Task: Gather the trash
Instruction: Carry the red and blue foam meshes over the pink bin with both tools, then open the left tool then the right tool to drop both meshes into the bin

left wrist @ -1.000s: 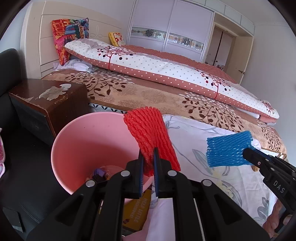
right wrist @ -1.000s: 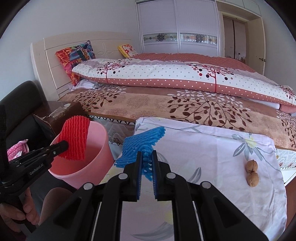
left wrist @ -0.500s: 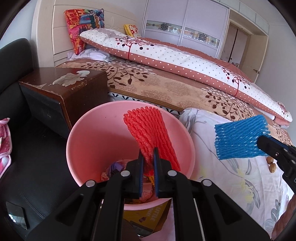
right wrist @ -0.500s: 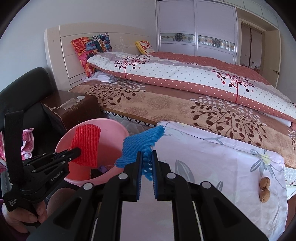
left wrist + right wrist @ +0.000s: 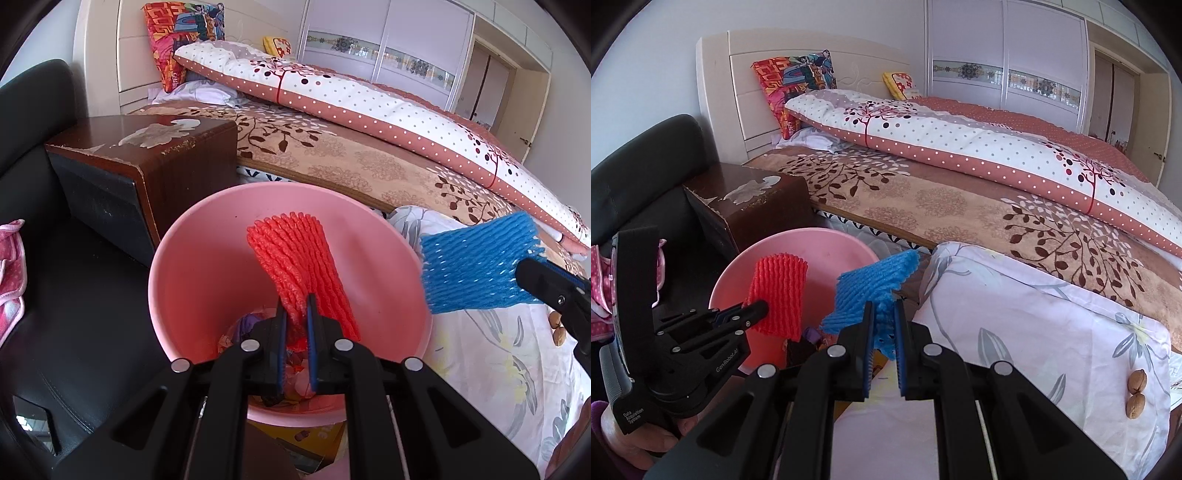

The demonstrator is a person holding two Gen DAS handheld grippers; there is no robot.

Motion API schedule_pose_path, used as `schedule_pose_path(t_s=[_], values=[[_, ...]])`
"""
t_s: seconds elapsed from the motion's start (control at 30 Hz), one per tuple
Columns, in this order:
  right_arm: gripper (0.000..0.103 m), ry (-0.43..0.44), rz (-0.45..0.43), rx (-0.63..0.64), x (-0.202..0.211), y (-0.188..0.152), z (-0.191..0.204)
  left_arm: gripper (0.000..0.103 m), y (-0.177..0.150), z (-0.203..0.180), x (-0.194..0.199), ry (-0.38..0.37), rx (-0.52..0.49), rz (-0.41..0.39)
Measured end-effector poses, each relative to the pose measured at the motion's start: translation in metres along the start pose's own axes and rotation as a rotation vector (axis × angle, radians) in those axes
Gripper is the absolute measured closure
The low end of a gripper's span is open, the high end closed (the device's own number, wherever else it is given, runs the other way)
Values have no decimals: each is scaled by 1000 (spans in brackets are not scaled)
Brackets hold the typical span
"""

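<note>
My left gripper (image 5: 295,314) is shut on a red foam net sleeve (image 5: 299,269) and holds it over the mouth of the pink bin (image 5: 177,280), which has trash at its bottom. My right gripper (image 5: 884,314) is shut on a blue foam net sleeve (image 5: 871,291) just right of the bin's rim (image 5: 798,236). The blue sleeve (image 5: 476,266) and the right gripper (image 5: 532,277) show at the right of the left wrist view. The left gripper (image 5: 762,306) with the red sleeve (image 5: 777,295) shows in the right wrist view.
A dark wooden nightstand (image 5: 147,155) stands behind the bin, a black sofa (image 5: 33,110) at the left. A floral cloth (image 5: 1034,314) covers the surface at the right, with two walnuts (image 5: 1136,393) on it. The bed (image 5: 960,184) lies behind.
Both grippers have moved left toward the bin. The red sleeve now hangs over the bin's opening and the blue sleeve has come up beside the rim.
</note>
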State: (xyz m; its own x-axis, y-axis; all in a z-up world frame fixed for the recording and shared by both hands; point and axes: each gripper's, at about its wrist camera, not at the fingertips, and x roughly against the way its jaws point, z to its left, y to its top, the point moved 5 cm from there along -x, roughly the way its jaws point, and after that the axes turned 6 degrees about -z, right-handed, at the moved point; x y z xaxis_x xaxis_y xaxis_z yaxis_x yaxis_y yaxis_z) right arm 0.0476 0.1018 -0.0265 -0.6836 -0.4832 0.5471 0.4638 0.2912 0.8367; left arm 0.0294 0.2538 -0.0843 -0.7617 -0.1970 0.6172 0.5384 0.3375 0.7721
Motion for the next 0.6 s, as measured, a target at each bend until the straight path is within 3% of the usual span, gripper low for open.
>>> schedule_pose_path(t_s=[0.6], values=[[94,26,40,64,-29,3,28,95,-10,24,-7,19,52,27]])
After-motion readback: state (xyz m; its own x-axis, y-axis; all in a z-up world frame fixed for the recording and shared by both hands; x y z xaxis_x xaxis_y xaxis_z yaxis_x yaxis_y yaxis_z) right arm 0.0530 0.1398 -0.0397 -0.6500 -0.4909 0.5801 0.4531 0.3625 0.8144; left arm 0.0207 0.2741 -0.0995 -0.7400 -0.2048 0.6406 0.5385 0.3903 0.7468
